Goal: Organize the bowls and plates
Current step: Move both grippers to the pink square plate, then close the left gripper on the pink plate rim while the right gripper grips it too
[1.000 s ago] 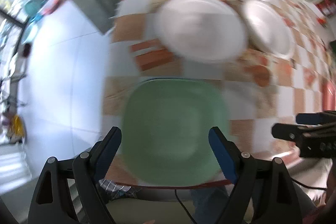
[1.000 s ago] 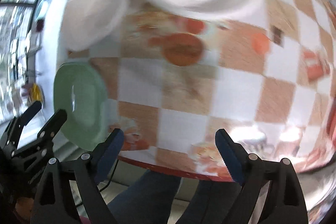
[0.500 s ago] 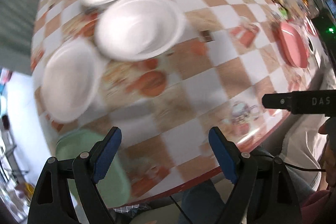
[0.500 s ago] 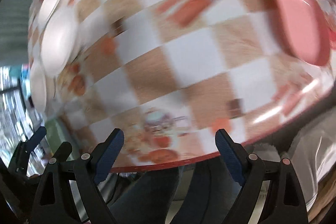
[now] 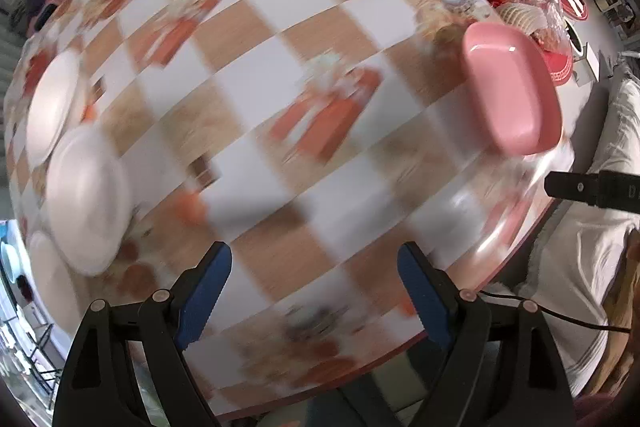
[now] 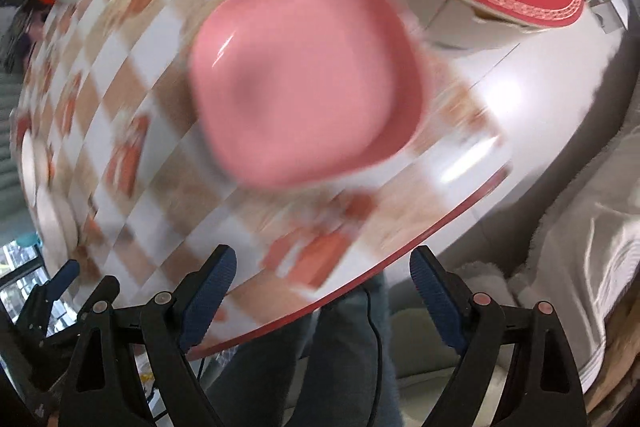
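- Right wrist view: my right claw is spread wide with nothing in it, hanging over the near edge of the table. The pink plate sits dead ahead of it, flat on the checkered cloth near that edge.
- Picture's pretty smeared, so I can't read the rim detail. It looks like a squarish, shallow, glossy dish, probably plastic or melamine, so I'd guess light, stiff and a bit slick.
- I'd pinch the near rim, one finger over the lip and one under. Flat on the cloth there's not much gap, so it may need a little tilt first.
- Left wrist view: my left claw is also wide apart and empty, over bare table. The white plates are way off to its left, overlapping each other; those look more like ceramic, so heavier and chippable.
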A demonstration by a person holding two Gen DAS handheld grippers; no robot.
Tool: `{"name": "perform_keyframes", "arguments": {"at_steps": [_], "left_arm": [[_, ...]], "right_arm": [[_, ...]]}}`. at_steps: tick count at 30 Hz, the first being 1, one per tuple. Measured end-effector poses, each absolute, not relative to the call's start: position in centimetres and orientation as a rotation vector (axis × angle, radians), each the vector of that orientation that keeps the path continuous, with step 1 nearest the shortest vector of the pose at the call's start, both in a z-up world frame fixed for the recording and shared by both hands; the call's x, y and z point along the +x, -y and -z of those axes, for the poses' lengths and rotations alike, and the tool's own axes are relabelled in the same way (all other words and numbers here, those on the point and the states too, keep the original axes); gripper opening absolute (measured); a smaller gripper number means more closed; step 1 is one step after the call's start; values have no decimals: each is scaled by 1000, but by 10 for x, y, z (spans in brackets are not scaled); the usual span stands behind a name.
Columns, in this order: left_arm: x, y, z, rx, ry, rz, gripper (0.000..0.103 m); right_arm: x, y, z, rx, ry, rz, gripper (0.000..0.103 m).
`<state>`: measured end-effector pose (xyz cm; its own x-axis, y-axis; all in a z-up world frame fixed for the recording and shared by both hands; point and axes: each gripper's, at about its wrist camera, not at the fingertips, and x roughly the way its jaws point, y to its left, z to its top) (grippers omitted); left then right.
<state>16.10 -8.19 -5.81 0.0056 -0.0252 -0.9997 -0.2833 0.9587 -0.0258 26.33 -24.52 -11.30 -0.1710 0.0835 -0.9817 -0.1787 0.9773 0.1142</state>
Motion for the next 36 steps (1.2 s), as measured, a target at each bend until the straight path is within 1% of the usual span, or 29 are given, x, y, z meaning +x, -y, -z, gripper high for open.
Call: {"name": "perform_keyframes", "arguments": {"at_steps": [9,13,26,30,31,32,33,34,35,36], "left_arm": [[220,119,69,-278,-1570,-210,87],[239,130,78,-272,-1584,-221,87],[288,147,116,-240,-1605,-274,87],[291,144,122,-240,-1607,-302,87],[295,145,125,-243,-1608,-302,87],[296,145,127,-248,-1610,-301,87],[298,145,129,-251,-1613,-300,86],[298,146,131,-250,-1619,-295,82],[297,146,133,-251,-1628,-284,79],[298,148,133,-257,-1628,-271,78]], "right_arm": [[309,260,133,-149,-1723,-257,90],[328,265,139,-180,-1690,-259,90],[347,256,160,-242,-1692,-310,90],[349,253,166,-248,-1700,-316,89],[349,251,166,-250,-1701,-320,87],[349,251,167,-252,-1702,-322,79],[348,249,168,-260,-1706,-324,67],[348,248,169,-275,-1706,-320,66],[347,247,169,-284,-1700,-324,62],[347,246,169,-284,-1697,-337,55]]}}
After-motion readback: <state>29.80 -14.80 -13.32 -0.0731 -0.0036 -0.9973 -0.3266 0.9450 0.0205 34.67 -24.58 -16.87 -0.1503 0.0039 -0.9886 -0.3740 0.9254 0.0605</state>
